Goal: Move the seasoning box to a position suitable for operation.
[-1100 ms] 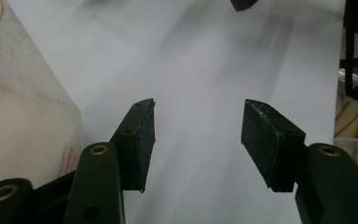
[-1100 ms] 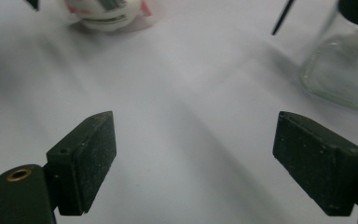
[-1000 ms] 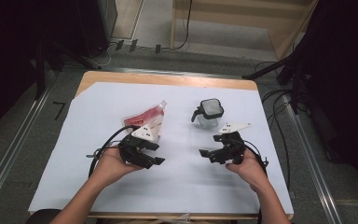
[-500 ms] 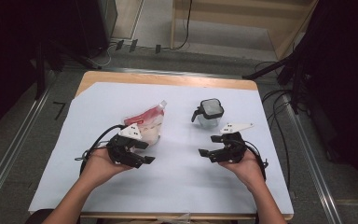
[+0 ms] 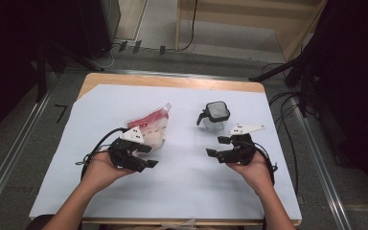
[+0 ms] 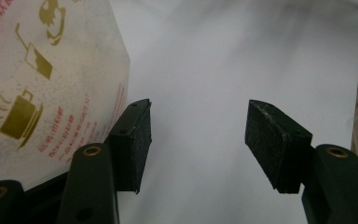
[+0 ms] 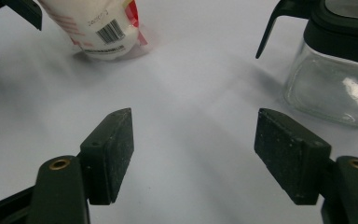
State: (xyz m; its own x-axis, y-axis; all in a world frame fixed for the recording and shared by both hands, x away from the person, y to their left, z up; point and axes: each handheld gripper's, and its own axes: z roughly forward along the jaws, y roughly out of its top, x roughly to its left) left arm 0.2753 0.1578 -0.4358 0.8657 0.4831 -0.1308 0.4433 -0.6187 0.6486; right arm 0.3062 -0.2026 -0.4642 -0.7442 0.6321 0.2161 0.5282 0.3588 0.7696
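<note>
In the high view, the left gripper [image 5: 146, 155] hovers over the white sheet [image 5: 182, 191] with its jaws apart and nothing between them. The pouch [image 5: 151, 128] lies just beyond and beside it, close to its far jaw, its spout pointing away from the person. The right gripper [image 5: 216, 146] is also over the sheet, its jaws apart and empty; they have just been closing a little. The glass jug [image 5: 214, 117], with a black lid and handle, stands just beyond this gripper, apart from it.

In the left gripper view, the two black pads [image 6: 137, 140] stand wide with only bare sheet between them. The pouch [image 6: 46, 79] rises just outside the left-hand pad, very close to it; whether they touch I cannot tell.

In the right gripper view, the jaws gape over bare sheet. The jug [image 7: 340, 70] stands ahead, off the right-hand jaw, not touching. The pouch [image 7: 102, 28] lies farther ahead on the other side, with the left gripper [image 7: 9, 18] at the far corner.
</note>
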